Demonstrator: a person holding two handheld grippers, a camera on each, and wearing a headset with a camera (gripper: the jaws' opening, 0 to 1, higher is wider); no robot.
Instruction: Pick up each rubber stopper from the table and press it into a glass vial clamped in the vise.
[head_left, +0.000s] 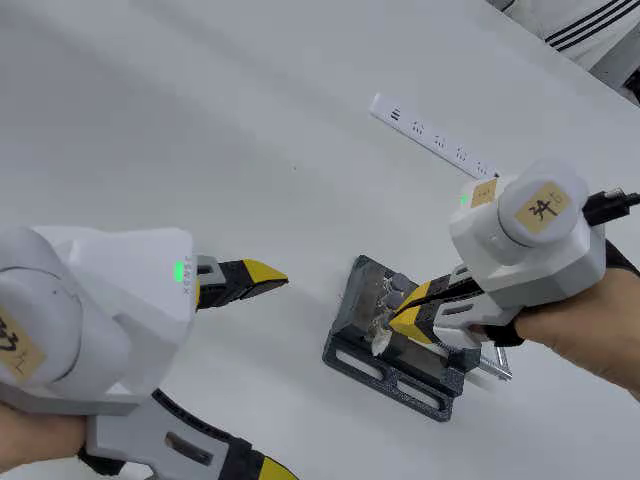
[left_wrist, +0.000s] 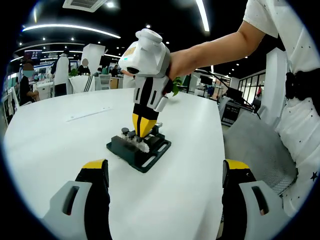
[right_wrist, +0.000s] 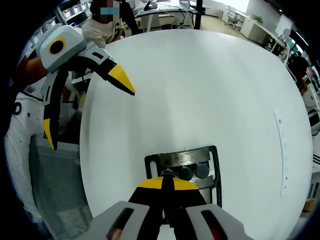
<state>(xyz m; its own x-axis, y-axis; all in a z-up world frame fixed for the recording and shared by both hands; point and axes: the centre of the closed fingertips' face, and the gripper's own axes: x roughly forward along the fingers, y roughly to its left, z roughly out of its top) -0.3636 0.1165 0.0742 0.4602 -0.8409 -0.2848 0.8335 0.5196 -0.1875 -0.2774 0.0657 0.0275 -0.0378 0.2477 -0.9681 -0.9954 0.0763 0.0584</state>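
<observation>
Glass vials (head_left: 383, 318) stand in a row, clamped in the black vise (head_left: 385, 372) on the white table (head_left: 200, 120). Two of them carry dark stoppers (right_wrist: 186, 173). Your right gripper (head_left: 405, 312) has its jaws pressed together, tips down on the vial at the end of the row. You cannot tell whether a stopper sits between them. Your left gripper (left_wrist: 166, 165) hangs with jaws spread wide, gripping nothing, well apart from the vise. A white power strip (head_left: 432, 135) lies well beyond the vise, and broad tabletop spreads around it on every side.
</observation>
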